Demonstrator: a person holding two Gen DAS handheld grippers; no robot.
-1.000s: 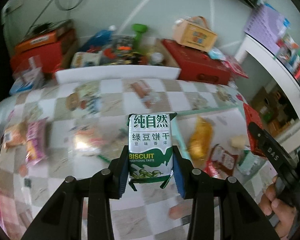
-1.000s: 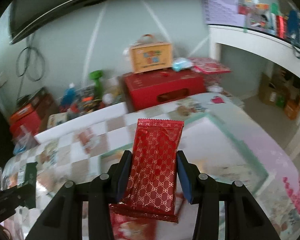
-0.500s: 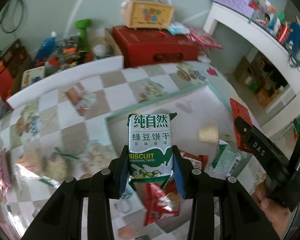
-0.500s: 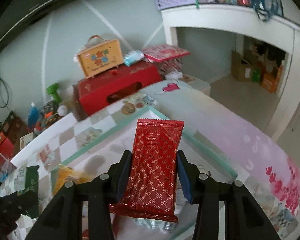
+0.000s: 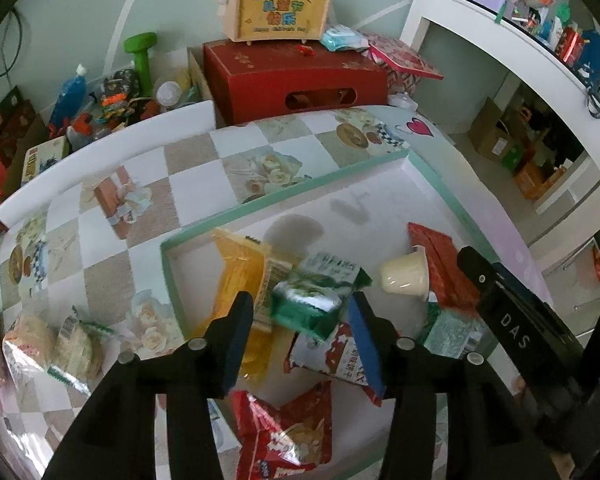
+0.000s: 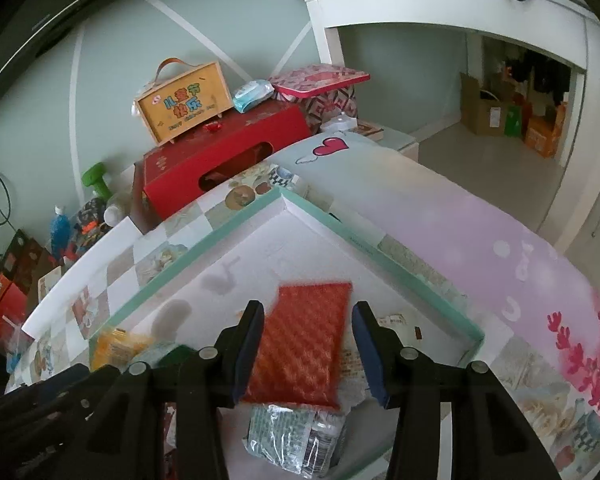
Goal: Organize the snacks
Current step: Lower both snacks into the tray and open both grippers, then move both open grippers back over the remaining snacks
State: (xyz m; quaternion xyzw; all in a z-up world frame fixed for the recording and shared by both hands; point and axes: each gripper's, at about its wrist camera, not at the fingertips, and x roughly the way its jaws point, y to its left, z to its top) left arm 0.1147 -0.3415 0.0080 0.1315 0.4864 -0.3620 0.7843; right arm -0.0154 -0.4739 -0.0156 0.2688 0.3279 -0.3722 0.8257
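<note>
My left gripper [image 5: 300, 312] hangs over the teal-rimmed white tray [image 5: 284, 196]. Its jaws are opening, and the green biscuit packet [image 5: 320, 296] lies tilted between the fingers, free of both pads. My right gripper [image 6: 307, 316] is above the tray's far corner [image 6: 324, 216], its jaws opening too. The red patterned packet [image 6: 304, 344] is blurred between its fingers with a gap on each side. In the tray lie a yellow packet [image 5: 240, 276], a jelly cup [image 5: 404, 276], a red snack bag [image 5: 284, 432] and a clear grey-green packet [image 6: 296, 436]. The right gripper [image 5: 512, 320] shows at the left wrist view's right edge.
Loose snack packets [image 5: 52, 344] lie on the checked cloth left of the tray. A red box [image 5: 296, 76] with a yellow carry case [image 5: 280, 4] stands behind the table, beside bottles and a green dumbbell [image 5: 140, 52]. A white shelf unit [image 5: 500, 44] is at the right.
Both grippers moved over the tray and lower. The green biscuit packet stood upright in the left pads and now tips loose. The red packet has slipped down from the right pads.
</note>
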